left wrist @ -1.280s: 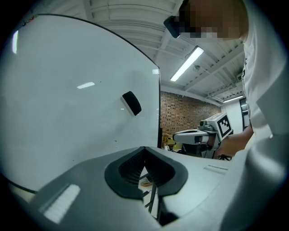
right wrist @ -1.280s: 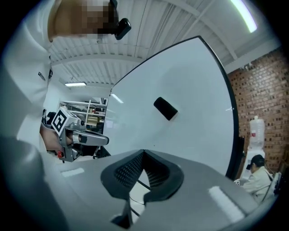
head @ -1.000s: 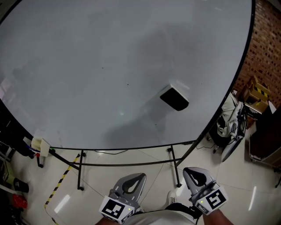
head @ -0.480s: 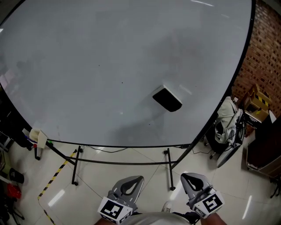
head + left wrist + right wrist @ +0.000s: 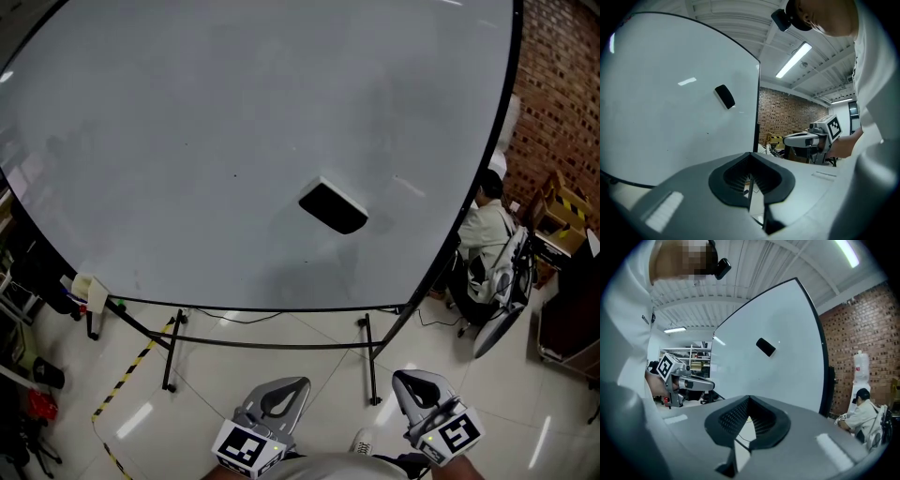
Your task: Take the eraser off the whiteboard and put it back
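A black eraser [image 5: 333,206] sticks to the big whiteboard [image 5: 187,141], right of its middle. Both grippers hang low at the bottom of the head view, well short of the board. My left gripper [image 5: 277,398] is shut with nothing in it, and my right gripper [image 5: 422,386] is also shut and empty. In the left gripper view the eraser [image 5: 724,96] shows high above the closed jaws of the left gripper [image 5: 751,154], with the right gripper [image 5: 806,139] off to the side. In the right gripper view the eraser [image 5: 765,347] sits above the right gripper [image 5: 749,398].
The board stands on a black metal frame [image 5: 272,342] with legs on a glossy tiled floor. A person [image 5: 483,230] sits behind the board's right edge, by a brick wall [image 5: 553,94]. Yellow-black tape [image 5: 131,375] runs across the floor at left, near a white holder [image 5: 91,291].
In the head view the board and eraser have slid left and a seated person has come into sight at the right. Both grippers stay shut at the bottom edge.
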Demonstrator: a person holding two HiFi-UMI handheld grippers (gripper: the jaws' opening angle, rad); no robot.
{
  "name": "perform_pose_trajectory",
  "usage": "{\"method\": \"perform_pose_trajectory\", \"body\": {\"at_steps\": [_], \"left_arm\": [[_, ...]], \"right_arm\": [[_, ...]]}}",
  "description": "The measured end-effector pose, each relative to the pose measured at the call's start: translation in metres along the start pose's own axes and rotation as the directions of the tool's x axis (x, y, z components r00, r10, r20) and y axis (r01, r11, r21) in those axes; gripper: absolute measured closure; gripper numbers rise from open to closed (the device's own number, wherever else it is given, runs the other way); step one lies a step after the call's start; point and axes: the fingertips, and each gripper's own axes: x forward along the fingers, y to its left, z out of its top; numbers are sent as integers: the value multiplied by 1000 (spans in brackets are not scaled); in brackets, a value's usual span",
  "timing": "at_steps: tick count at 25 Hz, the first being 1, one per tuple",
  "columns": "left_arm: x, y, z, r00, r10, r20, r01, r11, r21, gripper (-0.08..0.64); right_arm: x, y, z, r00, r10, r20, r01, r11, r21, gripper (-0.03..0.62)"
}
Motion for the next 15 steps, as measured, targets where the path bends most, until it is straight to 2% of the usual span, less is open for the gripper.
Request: {"method": "perform_pose_trajectory", "body": {"at_steps": [15], "left_arm": [[5, -5, 0, 1000, -17, -6, 17, 1000, 0, 545]], "right_arm": [[2, 5, -2, 1000, 8, 12, -8, 1000, -10, 591]]}}
